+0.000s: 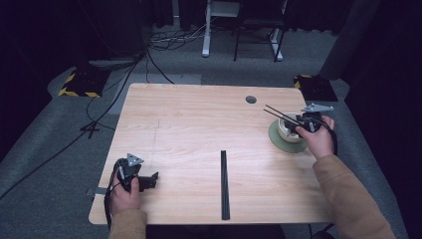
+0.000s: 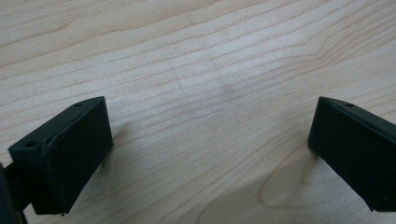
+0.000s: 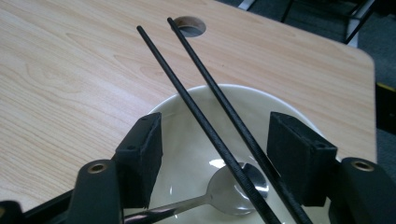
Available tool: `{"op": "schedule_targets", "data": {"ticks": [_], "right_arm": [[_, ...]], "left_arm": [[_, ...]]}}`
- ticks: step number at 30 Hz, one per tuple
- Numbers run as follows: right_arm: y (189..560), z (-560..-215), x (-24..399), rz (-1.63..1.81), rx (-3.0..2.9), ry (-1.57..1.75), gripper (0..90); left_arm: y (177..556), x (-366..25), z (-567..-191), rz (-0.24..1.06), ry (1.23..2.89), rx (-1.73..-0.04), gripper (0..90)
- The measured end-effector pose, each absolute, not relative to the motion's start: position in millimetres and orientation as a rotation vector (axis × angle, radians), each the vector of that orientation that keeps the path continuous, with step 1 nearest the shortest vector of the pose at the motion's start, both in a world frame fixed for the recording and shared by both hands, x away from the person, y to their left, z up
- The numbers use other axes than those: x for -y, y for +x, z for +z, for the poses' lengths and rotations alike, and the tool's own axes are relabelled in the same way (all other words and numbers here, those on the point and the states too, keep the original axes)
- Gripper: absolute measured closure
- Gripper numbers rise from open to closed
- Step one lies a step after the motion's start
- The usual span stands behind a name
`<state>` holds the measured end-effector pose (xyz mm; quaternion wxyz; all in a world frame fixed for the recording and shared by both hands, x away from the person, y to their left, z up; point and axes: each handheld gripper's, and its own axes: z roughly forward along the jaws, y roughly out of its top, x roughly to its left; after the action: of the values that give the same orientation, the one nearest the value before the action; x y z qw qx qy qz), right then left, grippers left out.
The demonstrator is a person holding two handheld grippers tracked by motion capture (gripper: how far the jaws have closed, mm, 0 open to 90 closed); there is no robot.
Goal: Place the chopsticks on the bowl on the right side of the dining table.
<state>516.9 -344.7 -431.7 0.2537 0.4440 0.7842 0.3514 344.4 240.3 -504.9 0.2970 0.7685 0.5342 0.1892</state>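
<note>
Nearest the lens in the high view, a black strip [image 1: 225, 185] is laid on the table [image 1: 199, 124] pointing toward the near edge, with the left gripper [image 1: 149, 181] parked low at the near left corner and the right gripper [image 1: 304, 124] held over a pale bowl [image 1: 285, 130] on a green plate [image 1: 286, 143] near the right edge. A pair of black chopsticks [image 1: 281, 114] is seen sticking out from that bowl toward the far left. In the left gripper view, nothing but bare wood is framed between the fingers [image 2: 65, 154], which are spread wide and empty. In the right gripper view, the chopsticks [image 3: 210, 121] are straddled by fairly wide fingers [image 3: 140, 154]; the pads don't look pressed on them yet, so no real grip is claimed. A metal spoon [image 3: 229, 186] is spotted lying in the bowl [image 3: 187, 140]. The sticks would be judged light, stiff, thin and kinda slippery, so both are best pinched together around mid-length, where they run close. The bowl looks breakable and sits close to the table's right edge, so knocks should be avoided; loads of open room is left toward the middle.
</note>
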Motion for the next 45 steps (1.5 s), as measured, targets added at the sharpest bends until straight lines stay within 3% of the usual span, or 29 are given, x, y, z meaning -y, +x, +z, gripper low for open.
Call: {"op": "schedule_targets", "data": {"ticks": [14, 29, 37, 45], "right_arm": [[510.1, -432.8, 339.4, 1.025, -2.204, 1.192, 47.3], [493.7, -423.8, 348.5, 1.080, -2.200, 1.176, 47.4], [472.8, -411.4, 377.8, 1.062, -2.118, 1.164, 45.5], [458.0, -420.6, 410.2, 1.015, -2.092, 1.222, 44.6]], "left_arm": [[344.4, -240.2, -505.0, 0.501, 2.042, -1.420, 0.0], [344.4, -240.2, -505.0, 0.501, 2.042, -1.421, 0.0], [344.7, -240.5, -504.7, 0.504, 2.049, -1.417, 0.0], [344.7, -240.5, -504.7, 0.504, 2.049, -1.417, 0.0]]}}
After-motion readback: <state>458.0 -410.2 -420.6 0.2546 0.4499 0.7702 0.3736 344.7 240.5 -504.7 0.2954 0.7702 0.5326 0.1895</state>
